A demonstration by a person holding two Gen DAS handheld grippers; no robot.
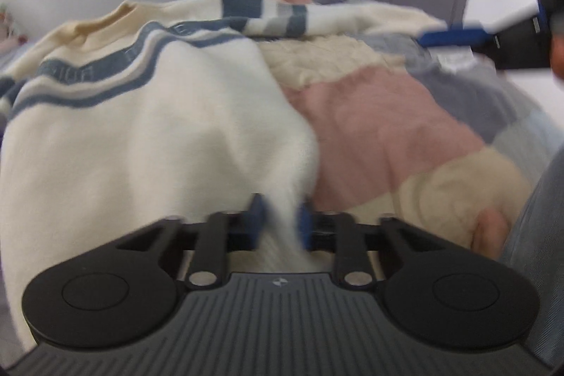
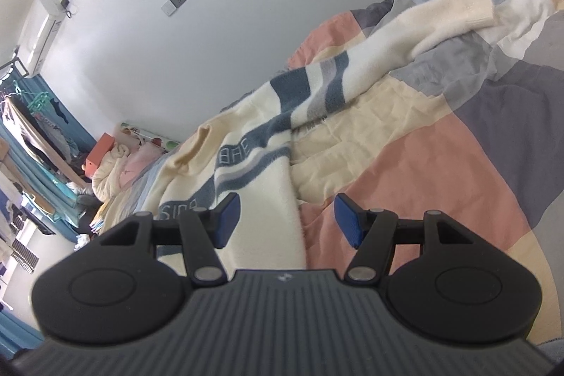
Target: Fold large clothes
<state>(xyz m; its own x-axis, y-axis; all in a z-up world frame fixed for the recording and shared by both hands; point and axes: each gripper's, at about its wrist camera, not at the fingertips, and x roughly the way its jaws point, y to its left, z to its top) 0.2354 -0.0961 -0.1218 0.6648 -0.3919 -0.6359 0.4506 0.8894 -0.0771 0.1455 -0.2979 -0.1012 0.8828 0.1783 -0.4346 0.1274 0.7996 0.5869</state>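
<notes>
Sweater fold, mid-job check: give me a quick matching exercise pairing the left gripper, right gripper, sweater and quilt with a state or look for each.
Column one:
1. left gripper
2. right gripper
3. sweater
4. quilt

Column two:
A. patchwork of pink, cream and grey, lying under the garment
B. jaws wide apart, nothing between them held
C. cream knit with blue and grey stripes
D. jaws closed on a fold of cream fabric

Pairs: 1-D, 2-B, 3-C, 4-A
</notes>
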